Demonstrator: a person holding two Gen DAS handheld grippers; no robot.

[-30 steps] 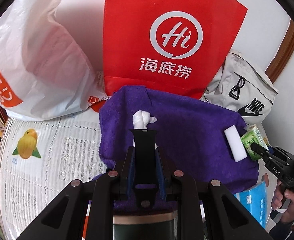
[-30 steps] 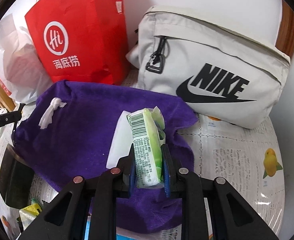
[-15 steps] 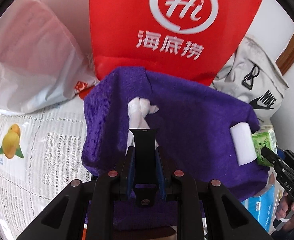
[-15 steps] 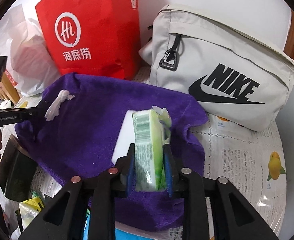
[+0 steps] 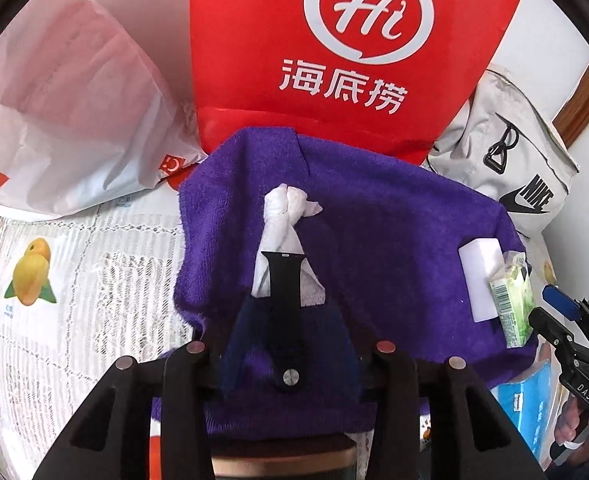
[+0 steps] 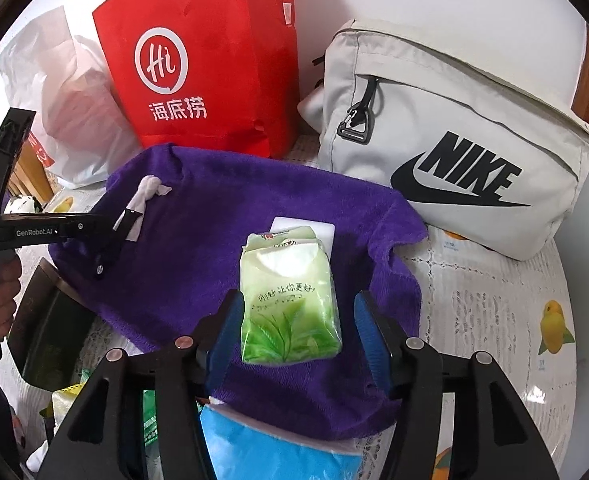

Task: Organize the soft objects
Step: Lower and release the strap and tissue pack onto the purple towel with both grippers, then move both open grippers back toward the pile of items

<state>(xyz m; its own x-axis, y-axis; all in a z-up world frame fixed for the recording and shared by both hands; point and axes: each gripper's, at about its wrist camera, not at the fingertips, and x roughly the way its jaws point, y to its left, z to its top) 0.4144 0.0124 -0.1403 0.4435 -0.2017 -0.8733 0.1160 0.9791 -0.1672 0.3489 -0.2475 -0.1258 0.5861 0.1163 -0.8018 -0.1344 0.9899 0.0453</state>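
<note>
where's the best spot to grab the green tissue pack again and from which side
Take the green tissue pack across its two long side edges near its lower half, coming down from above. It lies flat, face up, on the purple towel, lengthwise between the right gripper fingers, whose jaws have just been opening and now stand clear of it. Its top end overlaps the white sponge, so stay low.

Bright, even daylight; soft shadows under the purple towel [image 6: 222,216]. Fisheye bends edges into black corners; nearest fingers [image 5: 230,352] blur.
</note>
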